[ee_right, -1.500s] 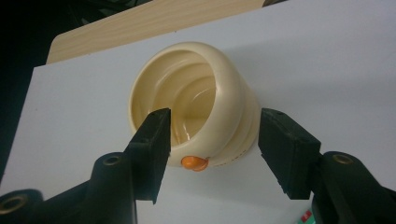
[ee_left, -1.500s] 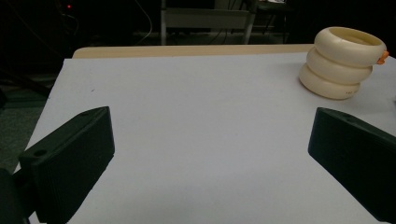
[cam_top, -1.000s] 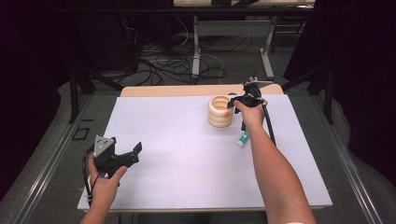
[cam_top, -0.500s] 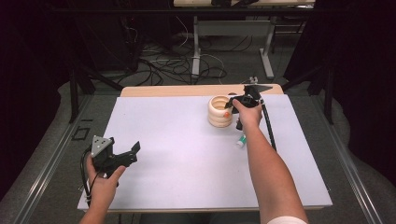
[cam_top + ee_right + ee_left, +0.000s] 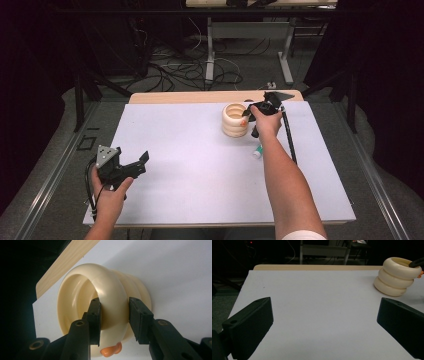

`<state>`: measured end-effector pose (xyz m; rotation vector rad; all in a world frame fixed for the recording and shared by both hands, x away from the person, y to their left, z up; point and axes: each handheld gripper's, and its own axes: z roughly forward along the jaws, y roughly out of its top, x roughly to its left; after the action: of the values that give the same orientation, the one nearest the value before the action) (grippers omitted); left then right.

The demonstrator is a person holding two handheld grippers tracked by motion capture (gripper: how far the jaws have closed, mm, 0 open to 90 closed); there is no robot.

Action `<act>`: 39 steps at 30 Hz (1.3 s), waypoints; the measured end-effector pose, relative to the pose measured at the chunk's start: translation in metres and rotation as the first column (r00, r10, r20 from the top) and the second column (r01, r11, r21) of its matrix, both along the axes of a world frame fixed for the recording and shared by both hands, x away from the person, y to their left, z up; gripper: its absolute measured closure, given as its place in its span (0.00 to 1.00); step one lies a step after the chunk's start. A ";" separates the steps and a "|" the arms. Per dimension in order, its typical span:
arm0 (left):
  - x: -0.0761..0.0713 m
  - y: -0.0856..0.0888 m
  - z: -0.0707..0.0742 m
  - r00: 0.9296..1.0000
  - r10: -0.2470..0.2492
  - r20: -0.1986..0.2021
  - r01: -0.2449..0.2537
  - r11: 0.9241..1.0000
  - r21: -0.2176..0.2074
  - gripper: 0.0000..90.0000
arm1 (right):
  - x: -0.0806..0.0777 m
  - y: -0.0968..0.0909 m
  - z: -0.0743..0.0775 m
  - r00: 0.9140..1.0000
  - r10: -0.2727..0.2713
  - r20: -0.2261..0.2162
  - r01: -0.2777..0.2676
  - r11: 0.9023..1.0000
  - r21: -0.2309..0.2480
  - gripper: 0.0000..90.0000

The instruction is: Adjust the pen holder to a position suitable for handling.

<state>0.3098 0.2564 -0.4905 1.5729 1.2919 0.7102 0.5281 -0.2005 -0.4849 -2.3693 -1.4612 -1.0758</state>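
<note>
A cream ribbed cup (image 5: 233, 124) stands at the back right of the white tabletop (image 5: 200, 165). My right gripper (image 5: 248, 116) reaches over its rim from the right. In the right gripper view one jaw is inside the cup (image 5: 82, 287) and the other outside. The right gripper (image 5: 113, 306) has just been closing and now presses on the cup's wall. A small orange piece (image 5: 110, 350) shows just under the rim. My left gripper (image 5: 143, 163) rests open near the front left, with nothing between its jaws (image 5: 325, 305). The cup (image 5: 395, 277) sits far off to its right.
A small white tube with a green end (image 5: 257, 151) lies on the tabletop below the right hand. A black cable (image 5: 289, 137) trails along the right forearm. A wooden strip (image 5: 190, 96) edges the table's far side; cables and table legs fill the floor behind.
The right gripper's jaws have drawn together on the cup's wall. Both hands have hardly shifted.
</note>
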 end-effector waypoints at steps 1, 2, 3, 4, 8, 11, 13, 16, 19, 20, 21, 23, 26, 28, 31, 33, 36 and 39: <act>0.000 0.000 0.000 1.000 0.001 -0.003 -0.001 1.000 0.001 0.01 | 0.000 -0.001 0.001 1.000 0.003 -0.016 -0.004 1.000 -0.014 0.71; 0.000 0.000 0.000 1.000 0.001 -0.003 -0.001 1.000 0.001 0.01 | 0.000 -0.002 0.002 1.000 0.007 -0.020 -0.007 1.000 -0.013 0.71; 0.000 0.000 0.000 1.000 0.001 -0.002 -0.001 1.000 0.001 0.01 | 0.001 0.002 0.000 0.999 -0.047 -0.001 0.047 0.999 0.003 0.71; 0.000 0.000 0.000 1.000 0.001 -0.001 -0.001 1.000 0.001 0.01 | -0.001 -0.002 0.000 1.000 0.006 0.002 -0.006 1.000 0.004 0.71; 0.000 0.000 0.000 1.000 0.004 -0.001 -0.004 1.000 -0.001 0.01 | -0.001 -0.003 0.003 1.000 -0.011 0.013 0.010 1.000 0.020 0.72; 0.000 0.001 0.000 1.000 0.005 -0.005 -0.005 1.000 -0.002 0.01 | -0.003 -0.002 0.009 1.000 -0.016 0.010 0.015 0.999 0.046 0.72; 0.000 0.001 0.000 1.000 0.004 -0.012 -0.004 1.000 -0.002 0.02 | -0.005 -0.004 0.011 1.000 0.015 0.024 -0.015 1.000 0.027 0.72; 0.000 0.002 0.000 1.000 0.003 -0.015 -0.003 1.000 -0.002 0.03 | -0.008 -0.002 0.013 0.999 0.011 0.035 -0.012 0.999 0.037 0.72; 0.000 0.002 0.000 1.000 0.007 -0.014 -0.007 1.000 -0.007 0.03 | -0.014 0.002 0.019 0.997 0.053 0.049 -0.055 0.997 0.045 0.72; 0.000 0.002 0.000 1.000 0.007 -0.014 -0.007 1.000 -0.007 0.03 | -0.016 0.002 0.021 0.996 0.086 0.034 -0.088 0.994 0.059 0.72; -0.001 0.003 0.001 1.000 0.006 -0.017 -0.006 1.000 -0.007 0.03 | -0.018 0.007 0.022 0.997 0.067 0.040 -0.070 0.995 0.070 0.72; 0.000 0.004 0.001 1.000 0.006 -0.018 -0.006 1.000 -0.002 0.03 | -0.022 0.011 0.024 0.991 0.125 0.044 -0.127 0.990 0.053 0.72; 0.000 0.005 0.001 1.000 0.011 -0.019 -0.011 1.000 0.001 0.03 | -0.029 0.021 0.026 0.981 0.188 0.048 -0.190 0.981 0.039 0.72; 0.000 0.005 0.000 1.000 0.015 -0.017 -0.015 1.000 -0.006 0.03 | -0.034 0.028 0.026 0.975 0.218 0.049 -0.220 0.975 0.026 0.72; 0.000 0.006 0.001 1.000 0.016 -0.018 -0.016 1.000 -0.003 0.03 | -0.041 0.037 0.025 0.965 0.259 0.047 -0.262 0.964 0.044 0.72; 0.000 0.006 0.001 1.000 0.016 -0.017 -0.016 1.000 -0.003 0.03 | -0.044 0.041 0.024 0.955 0.296 0.035 -0.297 0.954 0.044 0.72; 0.000 0.005 0.001 1.000 0.018 -0.016 -0.018 1.000 -0.002 0.03 | -0.051 0.050 0.022 0.941 0.337 0.029 -0.338 0.941 0.032 0.72; 0.000 0.005 0.001 1.000 0.015 -0.017 -0.015 1.000 0.004 0.03 | -0.056 0.055 0.021 0.926 0.377 0.021 -0.378 0.925 0.051 0.72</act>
<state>0.3094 0.2613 -0.4899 1.5771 1.3171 0.7103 0.4718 -0.1451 -0.4641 -1.9331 -1.7716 -1.0109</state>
